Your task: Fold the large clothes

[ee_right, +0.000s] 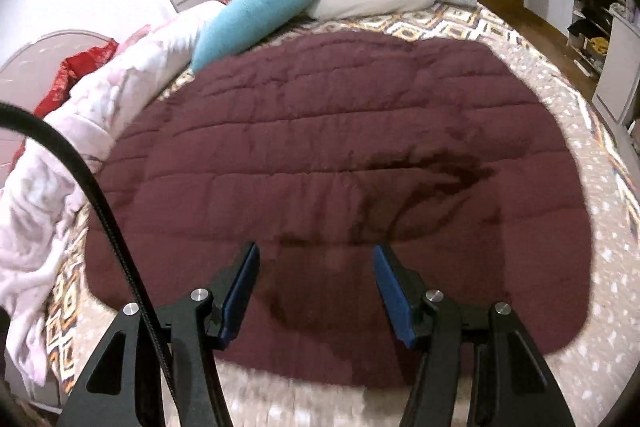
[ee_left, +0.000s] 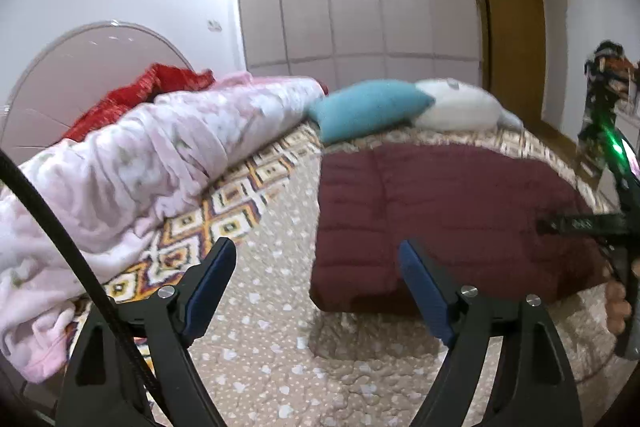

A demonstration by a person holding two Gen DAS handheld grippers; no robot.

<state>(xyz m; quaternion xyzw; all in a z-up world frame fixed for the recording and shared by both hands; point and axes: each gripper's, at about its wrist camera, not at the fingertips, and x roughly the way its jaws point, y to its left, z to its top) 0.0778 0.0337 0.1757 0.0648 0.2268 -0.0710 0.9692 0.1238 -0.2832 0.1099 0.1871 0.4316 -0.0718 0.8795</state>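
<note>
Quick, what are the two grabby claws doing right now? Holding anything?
Left gripper: open, holding nothing, over the bedspread.
Right gripper: open, holding nothing, above the maroon quilted garment.

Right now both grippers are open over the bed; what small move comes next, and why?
Probably lower the right gripper onto the near edge of the maroon quilted garment and close on it. It lies spread flat on the bed cover, nothing is gripped, and that gripper hangs right above that edge. The left gripper sits off its left side.
</note>
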